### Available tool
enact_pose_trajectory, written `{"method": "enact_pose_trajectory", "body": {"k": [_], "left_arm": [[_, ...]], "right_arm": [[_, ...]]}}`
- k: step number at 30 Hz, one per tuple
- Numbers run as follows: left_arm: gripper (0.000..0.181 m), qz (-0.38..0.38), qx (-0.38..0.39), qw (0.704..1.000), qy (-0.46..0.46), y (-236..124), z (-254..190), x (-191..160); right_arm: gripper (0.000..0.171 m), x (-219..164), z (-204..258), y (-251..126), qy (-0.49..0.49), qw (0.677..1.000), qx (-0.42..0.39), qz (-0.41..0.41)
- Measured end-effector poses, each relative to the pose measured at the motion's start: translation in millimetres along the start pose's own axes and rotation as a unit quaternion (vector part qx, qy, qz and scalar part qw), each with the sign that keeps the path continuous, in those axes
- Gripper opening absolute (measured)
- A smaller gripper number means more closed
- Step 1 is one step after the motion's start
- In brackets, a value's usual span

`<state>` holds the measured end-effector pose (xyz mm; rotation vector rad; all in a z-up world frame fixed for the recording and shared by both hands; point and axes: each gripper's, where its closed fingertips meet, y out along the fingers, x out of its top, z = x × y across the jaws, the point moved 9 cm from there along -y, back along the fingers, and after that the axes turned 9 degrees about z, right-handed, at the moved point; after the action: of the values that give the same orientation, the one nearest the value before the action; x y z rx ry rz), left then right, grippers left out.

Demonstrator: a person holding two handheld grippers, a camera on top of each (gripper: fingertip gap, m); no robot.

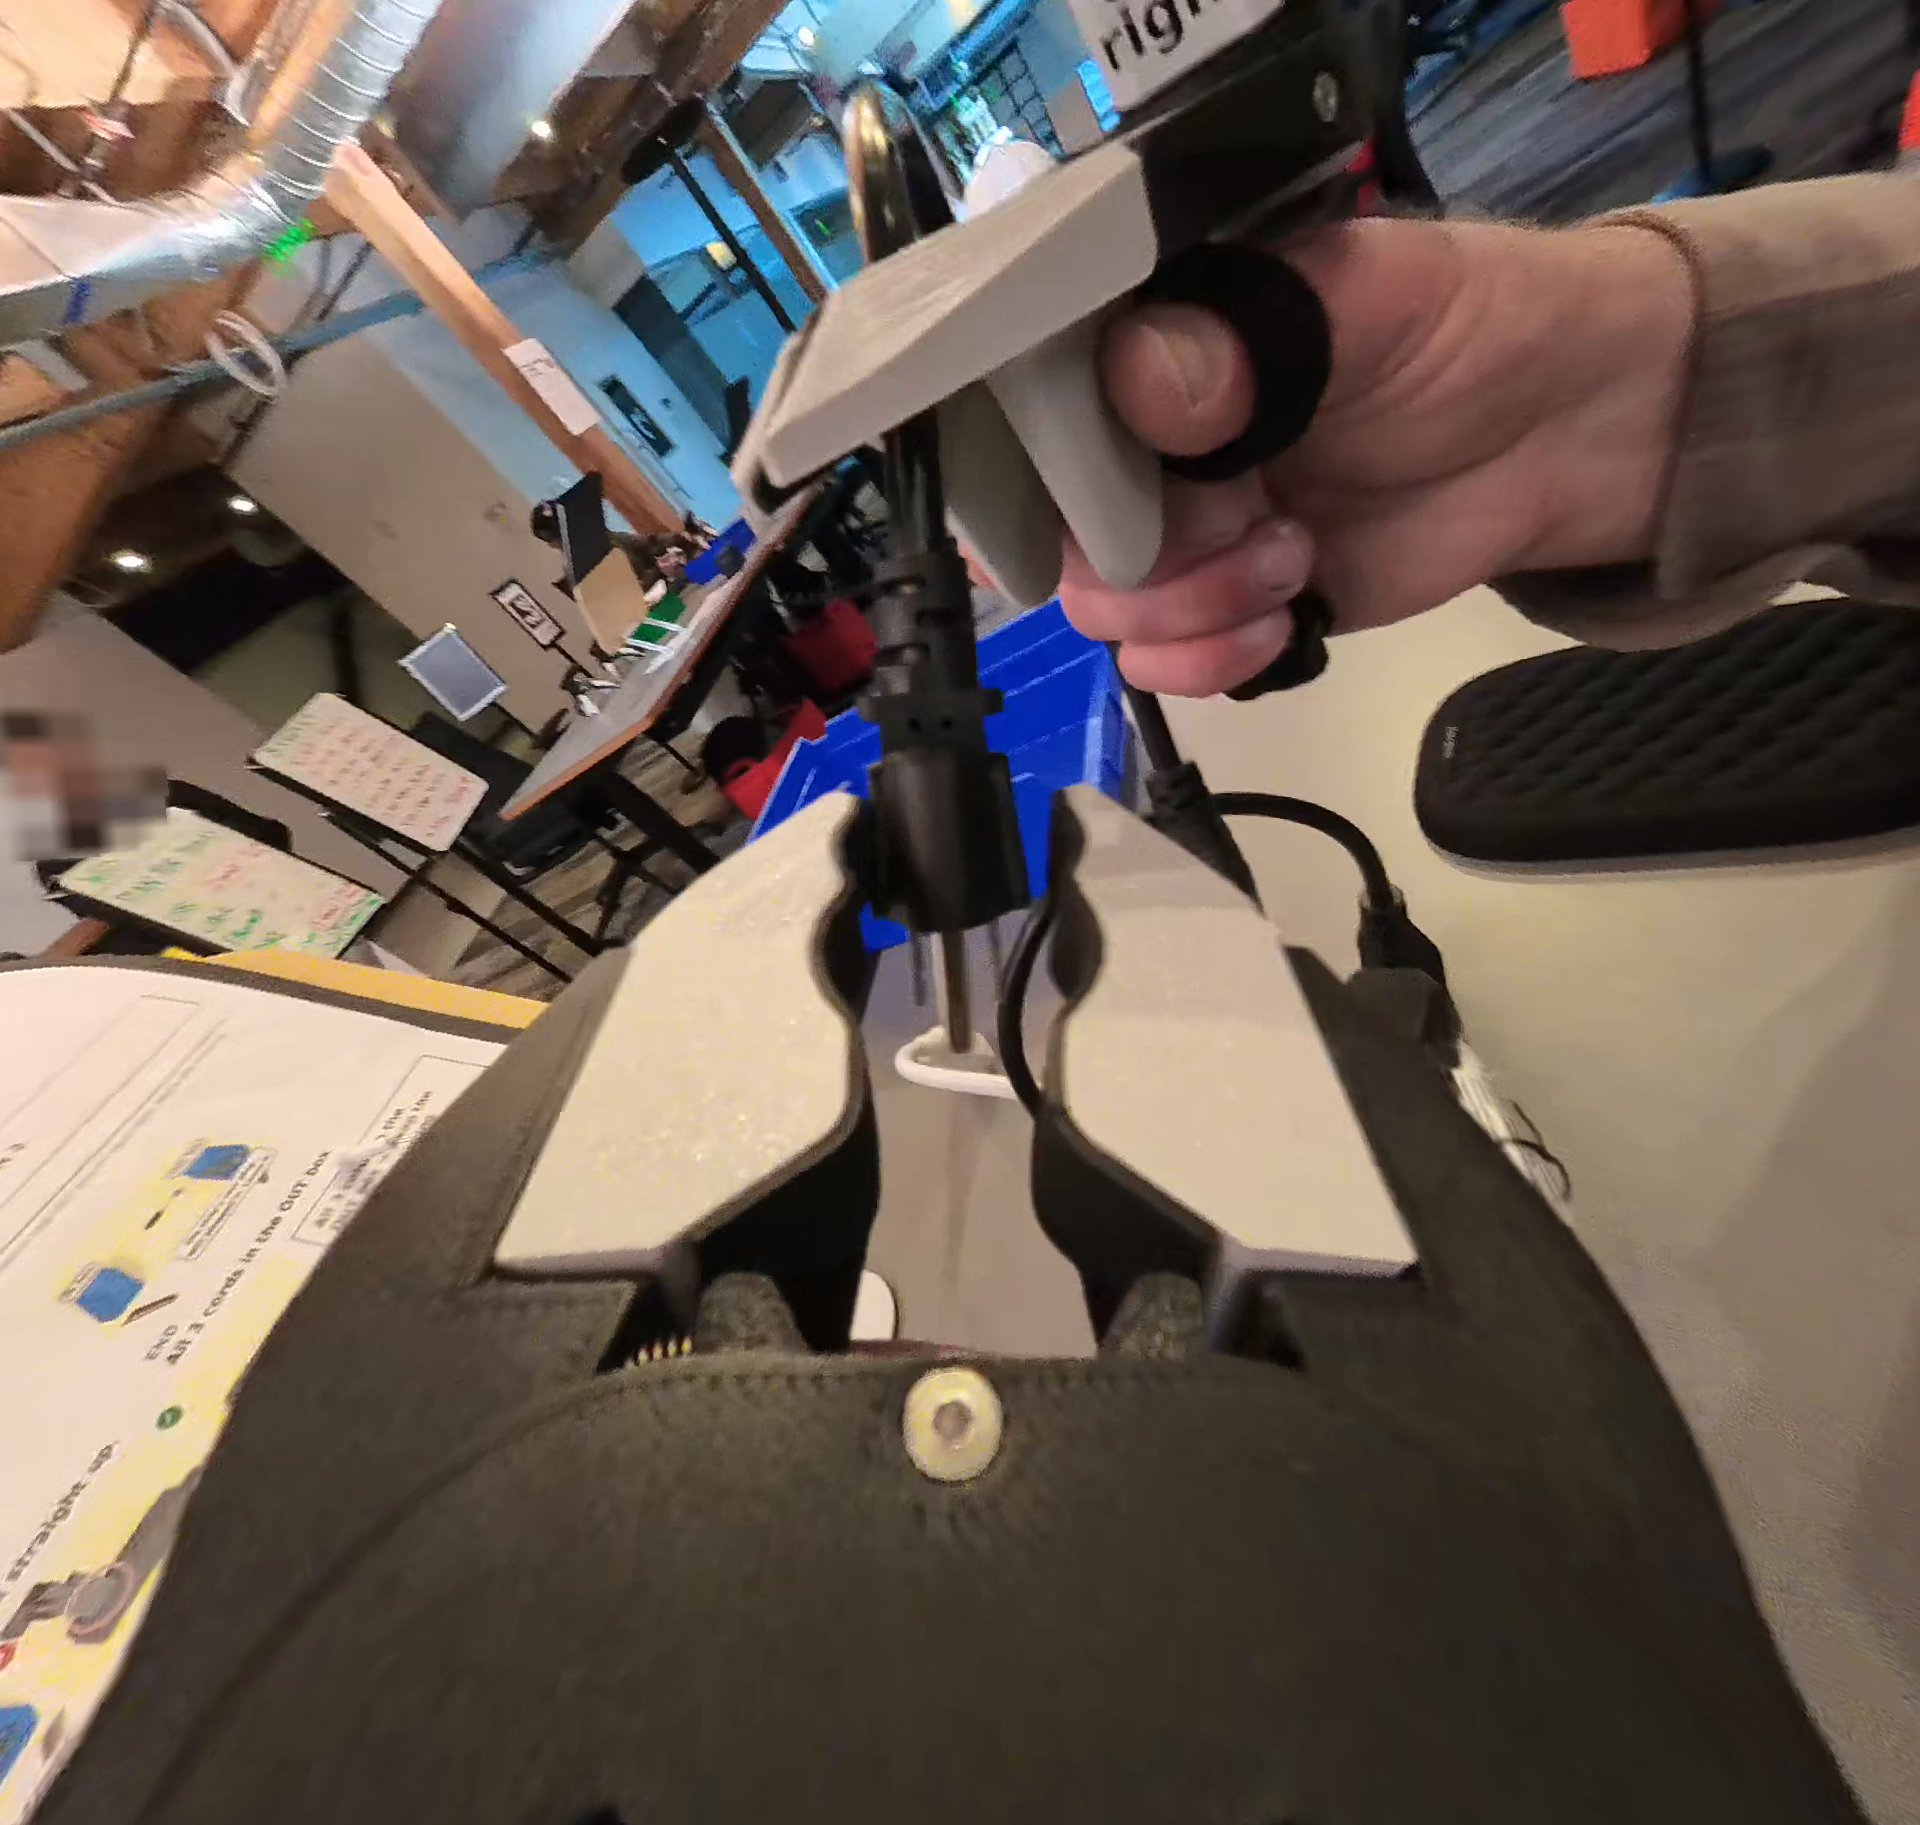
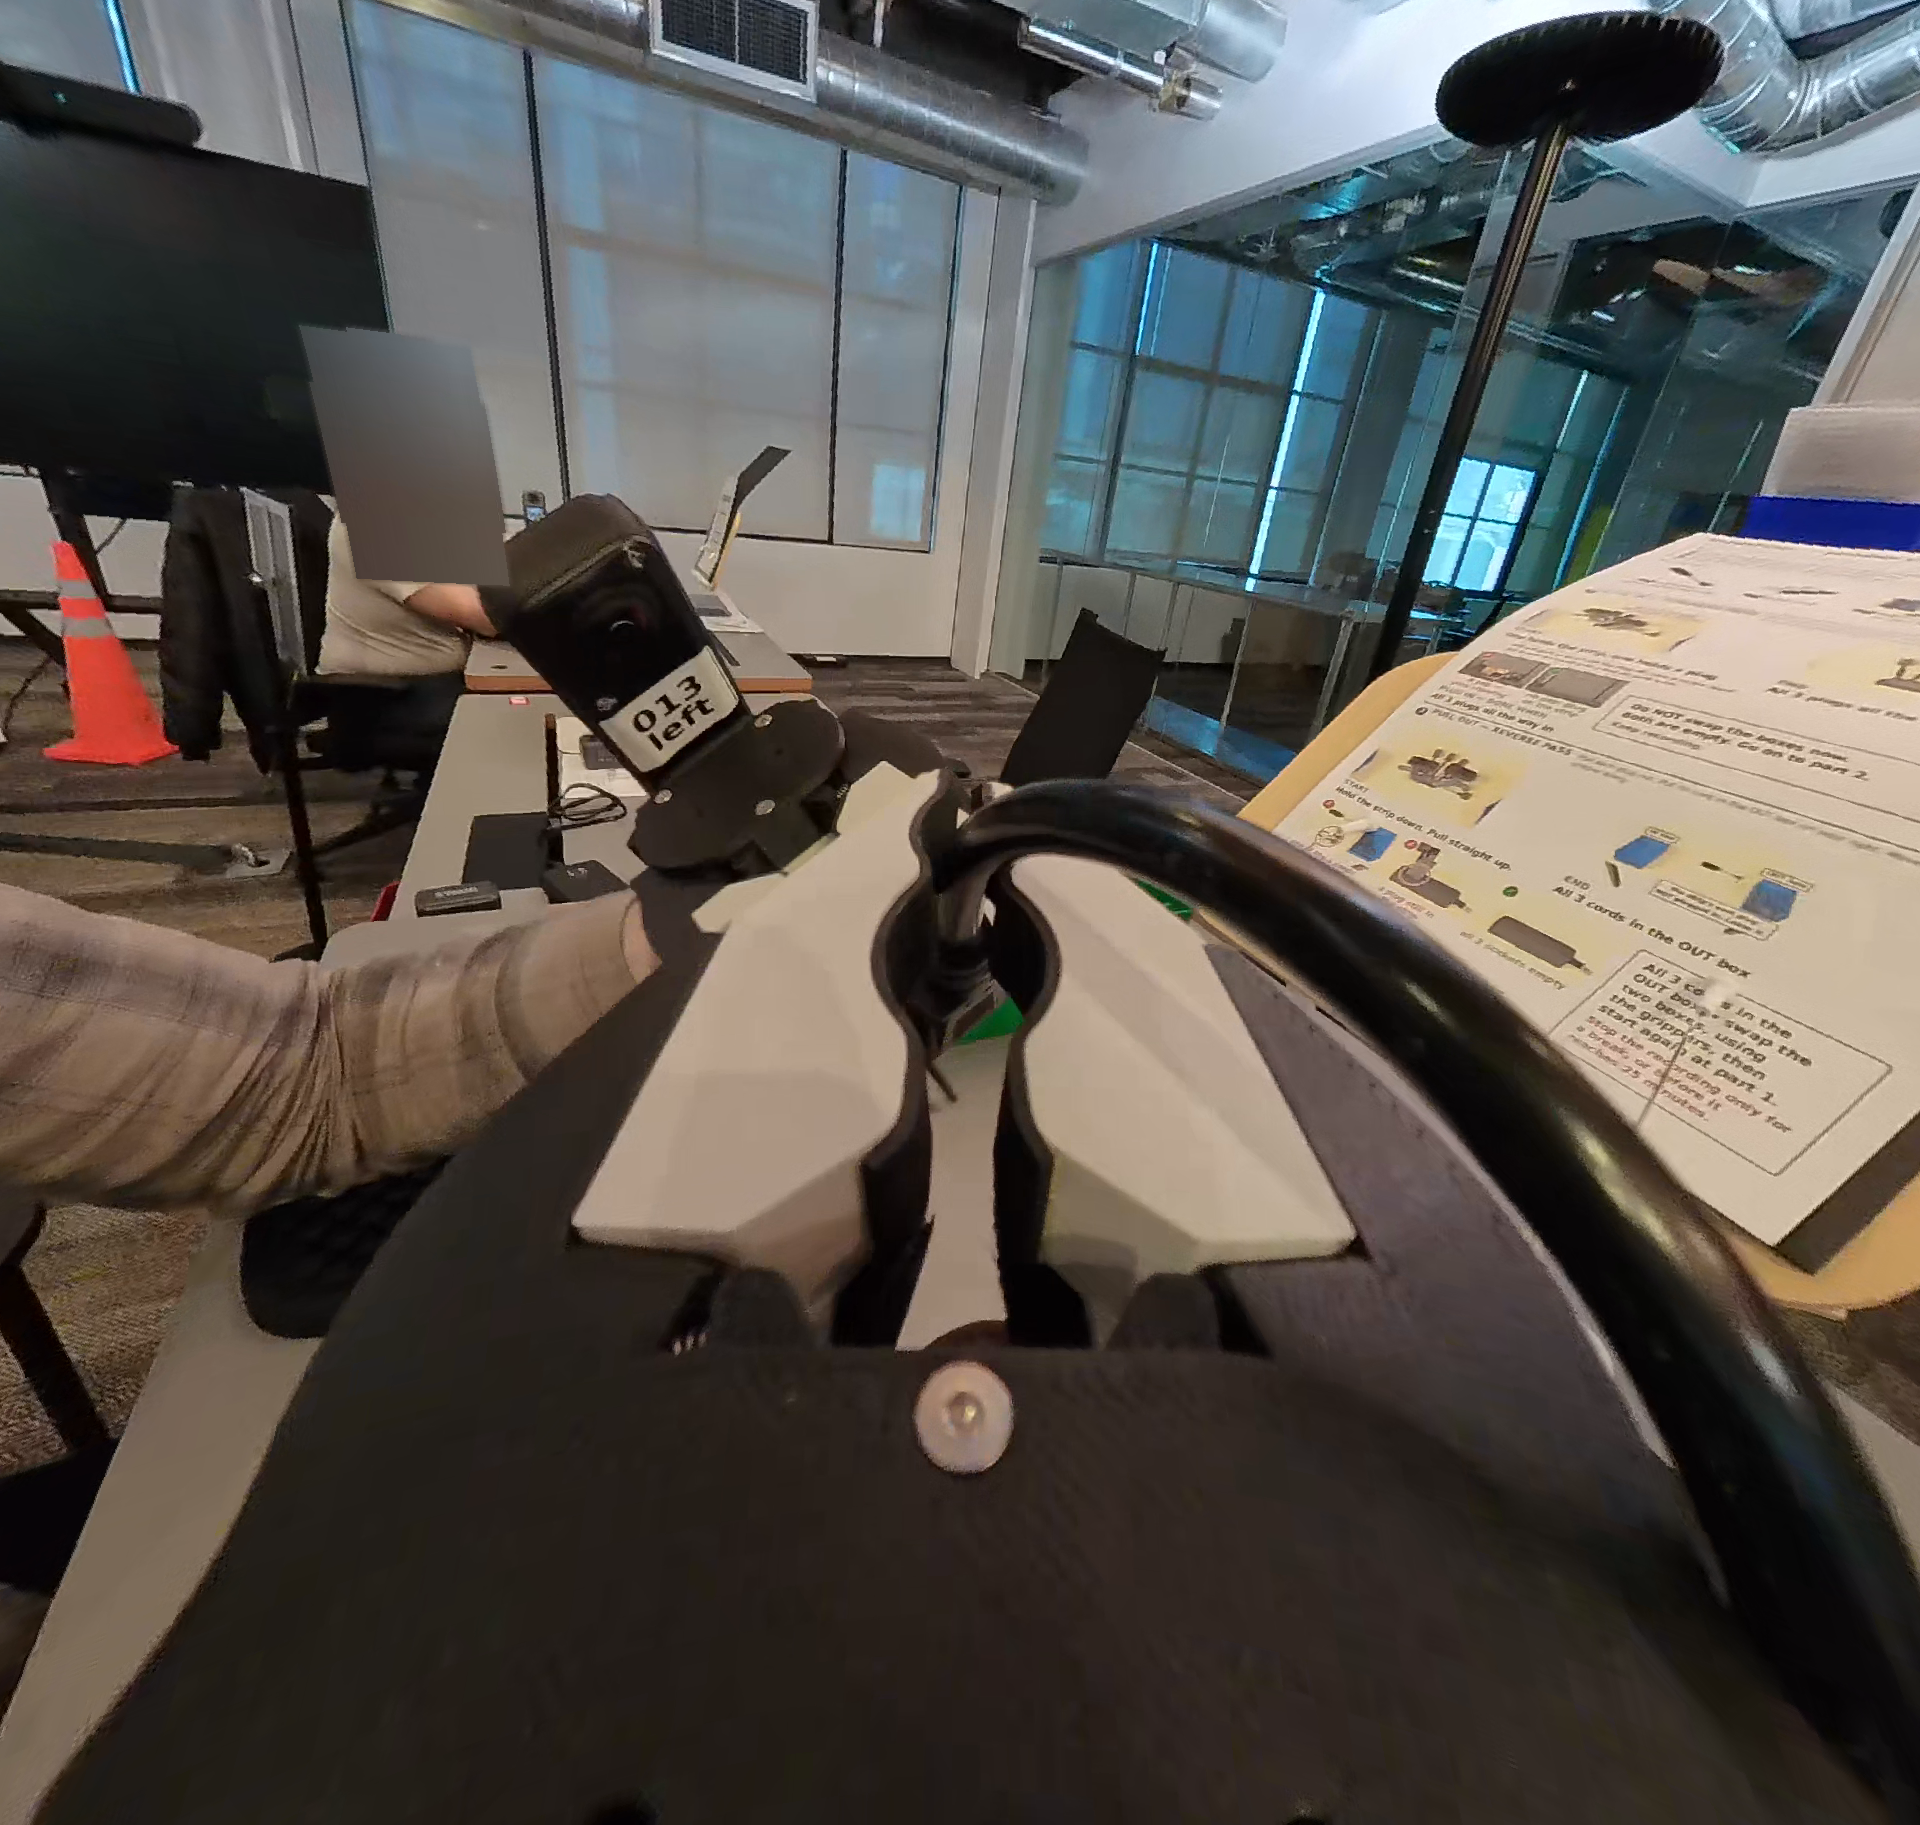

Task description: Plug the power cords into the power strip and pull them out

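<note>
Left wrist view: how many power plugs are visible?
2. One black plug hangs prongs-down from the right gripper, between the left gripper's open fingers. A second plug sits farther right, past the finger. Another cord behind that finger may hide a third.

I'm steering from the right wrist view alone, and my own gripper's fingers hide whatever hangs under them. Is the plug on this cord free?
Observer: In the left wrist view the plug hangs under the right gripper with its prongs bare, pointing down.
Operator: And the left gripper?
Observer: The left gripper has a finger on each side of the plug, with a gap on one side, so it looks unclamped.
Operator: Anything close by?
Observer: A second, thinner black cord arcs over the table beside the left gripper's fingers.
</note>
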<state>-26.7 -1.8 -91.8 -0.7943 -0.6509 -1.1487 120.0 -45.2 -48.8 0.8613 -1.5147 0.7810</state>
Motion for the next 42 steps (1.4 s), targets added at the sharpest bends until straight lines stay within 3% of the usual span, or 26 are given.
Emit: {"method": "enact_pose_trajectory", "body": {"k": [7, 13, 14, 18, 20, 22, 25, 29, 32, 36, 39, 42], "left_arm": [[0.027, 0.004, -0.012, 1.0, -0.02, -1, 2, -1], [0.027, 0.0, -0.027, 0.999, -0.033, -14, 11, -1], [0.027, -0.002, -0.03, 0.999, -0.033, -16, 12, -1], [0.027, -0.003, -0.044, 0.998, -0.039, -21, 14, -2], [0.027, 0.0, -0.05, 0.998, -0.044, -22, 16, -4], [0.027, 0.005, -0.061, 0.997, -0.042, -24, 15, -5], [0.027, 0.014, -0.081, 0.996, -0.029, -26, 12, -2], [0.027, 0.021, -0.107, 0.994, -0.002, -29, 3, 4], [0.027, 0.02, -0.124, 0.992, 0.014, -29, -4, 8], [0.027, 0.008, -0.136, 0.991, 0.017, -27, -9, 11], [0.027, 0.003, -0.141, 0.99, 0.017, -27, -10, 12], [0.027, -0.011, -0.143, 0.99, 0.009, -29, -8, 13]], "right_arm": [[0.002, -3, -4, -2, 0.014, 1.0, 0.015, 0.008], [0.053, -20, 1, -7, 0.013, 0.992, 0.025, 0.125], [0.055, -24, 6, -9, 0.006, 0.988, 0.032, 0.149], [0.054, -37, 16, -19, -0.008, 0.979, 0.039, 0.198], [0.044, -39, 25, -25, -0.02, 0.972, 0.07, 0.221], [0.041, -30, 35, -31, -0.067, 0.974, 0.078, 0.2], [0.052, -8, 36, -39, -0.148, 0.978, 0.022, 0.142], [0.045, -6, 24, -33, -0.279, 0.937, -0.034, 0.208], [0.049, -15, 23, -17, -0.282, 0.929, 0.038, 0.237], [0.032, -35, 21, 4, -0.293, 0.911, 0.079, 0.278], [0.014, -41, 19, 11, -0.283, 0.924, 0.086, 0.244], [0.013, -42, 18, 13, -0.253, 0.938, 0.096, 0.219]]}}
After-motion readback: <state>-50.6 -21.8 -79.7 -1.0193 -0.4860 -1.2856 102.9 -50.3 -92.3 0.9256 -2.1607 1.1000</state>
